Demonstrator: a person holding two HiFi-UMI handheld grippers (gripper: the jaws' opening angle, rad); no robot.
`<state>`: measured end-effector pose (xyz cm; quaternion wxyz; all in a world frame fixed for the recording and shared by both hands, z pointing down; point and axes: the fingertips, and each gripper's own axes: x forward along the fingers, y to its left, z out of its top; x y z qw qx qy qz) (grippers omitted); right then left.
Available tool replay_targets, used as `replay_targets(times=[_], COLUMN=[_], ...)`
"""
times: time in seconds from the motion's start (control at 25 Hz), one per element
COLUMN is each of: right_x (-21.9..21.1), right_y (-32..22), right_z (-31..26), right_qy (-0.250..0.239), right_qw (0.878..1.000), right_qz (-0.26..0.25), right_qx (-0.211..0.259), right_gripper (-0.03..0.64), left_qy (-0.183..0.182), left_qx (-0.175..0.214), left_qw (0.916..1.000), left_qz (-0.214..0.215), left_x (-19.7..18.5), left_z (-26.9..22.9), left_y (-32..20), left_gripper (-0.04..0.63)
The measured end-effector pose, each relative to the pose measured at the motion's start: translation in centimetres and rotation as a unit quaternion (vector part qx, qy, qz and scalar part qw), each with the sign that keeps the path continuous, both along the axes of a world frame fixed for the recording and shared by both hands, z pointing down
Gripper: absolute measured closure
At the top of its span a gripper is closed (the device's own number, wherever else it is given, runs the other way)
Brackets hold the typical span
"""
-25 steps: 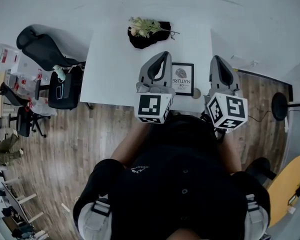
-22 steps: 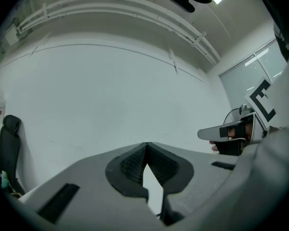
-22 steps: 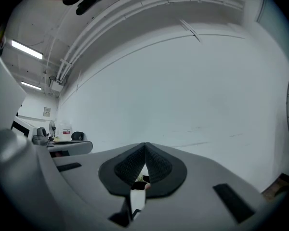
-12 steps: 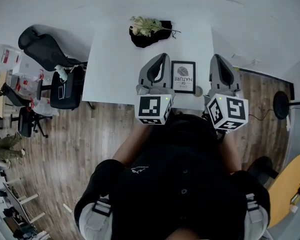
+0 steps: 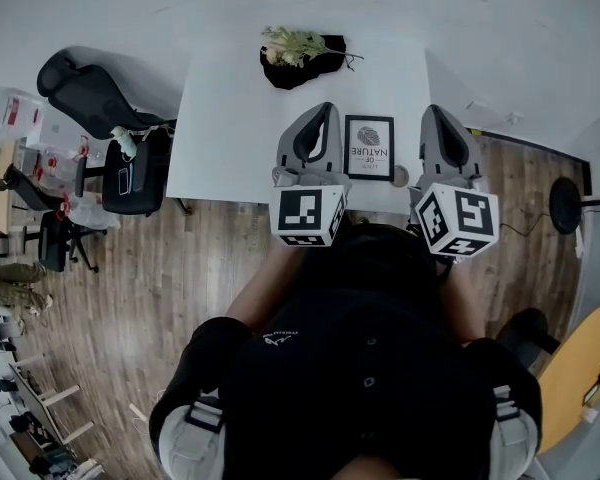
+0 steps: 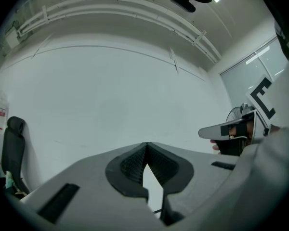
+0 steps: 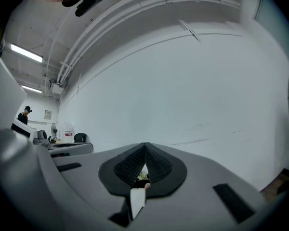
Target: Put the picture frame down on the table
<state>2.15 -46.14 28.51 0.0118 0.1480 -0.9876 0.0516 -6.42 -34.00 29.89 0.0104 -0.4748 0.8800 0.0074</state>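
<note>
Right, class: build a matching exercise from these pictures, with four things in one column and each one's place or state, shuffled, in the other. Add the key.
1. picture frame
2. plant
3. office chair
4. left gripper

A. on the wood floor, left of the table
B. jaws shut, nothing held
C. at the table's far edge
D. on the table beside the right gripper

Pairs: 1-D, 2-C, 3-A, 4-B.
</note>
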Motion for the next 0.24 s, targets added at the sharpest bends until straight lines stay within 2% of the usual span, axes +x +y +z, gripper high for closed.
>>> replay_targets(times=[0.24], right_x=[-0.32], right_y=[-0.25], right_z=[0.04], right_qy=[0.001], right_qw=[1.0], right_qz=[0.004], right_qx=[-0.005], right_gripper=[0.618], left_qy=[0.0], left_qx=[-0.002], left_qw=[1.0], left_qz=[-0.001], left_x=[-0.41], left_z=[-0.04], left_y=[-0.03], left_gripper=[0.589])
